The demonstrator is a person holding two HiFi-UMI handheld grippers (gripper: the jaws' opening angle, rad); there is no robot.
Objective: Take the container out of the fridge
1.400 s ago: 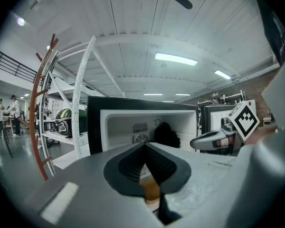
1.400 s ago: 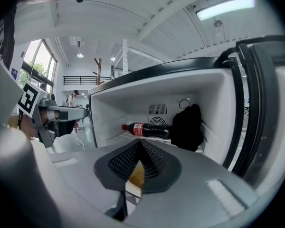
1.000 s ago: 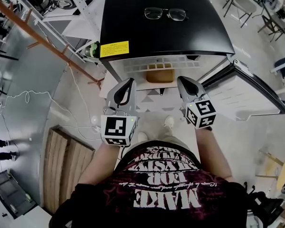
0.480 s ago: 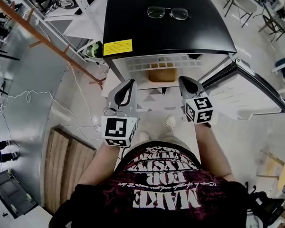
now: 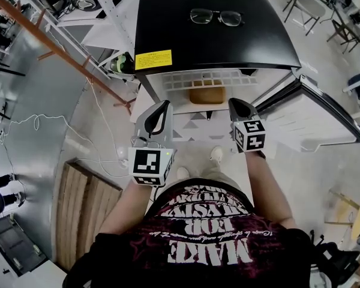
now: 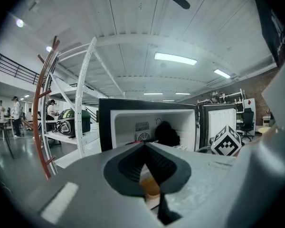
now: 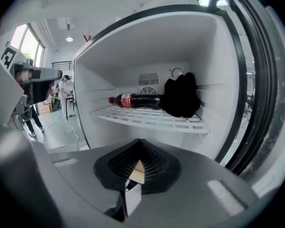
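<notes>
Left gripper [image 6: 145,144]: fingers clenched, the dark ribbed pads [image 6: 128,167] meeting at the tips. Nothing is held between them. Only a narrow slot shows below the contact line.

Right gripper [image 7: 139,141]: the same, fingers pressed together at the tips and nothing grasped. A pale tan sliver shows through the slot under the pads; I cannot tell what it is.

From the head view, both my grippers hang in front of the open fridge [image 5: 216,35], left [image 5: 164,105] and right [image 5: 235,102], tips pointed toward the opening. Neither touches the fridge or anything in it. The door [image 5: 312,116] is swung out to my right.

The container [image 5: 207,95] sits inside the fridge on the lower level, under the white wire shelf [image 5: 204,78]. It lies ahead of my fingertips and between the two grippers, apart from both. In the left gripper view a small part of it [image 6: 149,186] shows through the slot under my closed fingers.

Container appearance: amber-brown, squarish with rounded corners from above. Finer detail is too small to read.

On the wire shelf [image 7: 152,120], in the right gripper view, a cola bottle [image 7: 135,100] lies on its side, cap to the left. It touches a black lump [image 7: 180,96] against the back wall.

On the black fridge top are a pair of glasses [image 5: 216,17] and a yellow sticker [image 5: 153,59] near the front left corner.
</notes>
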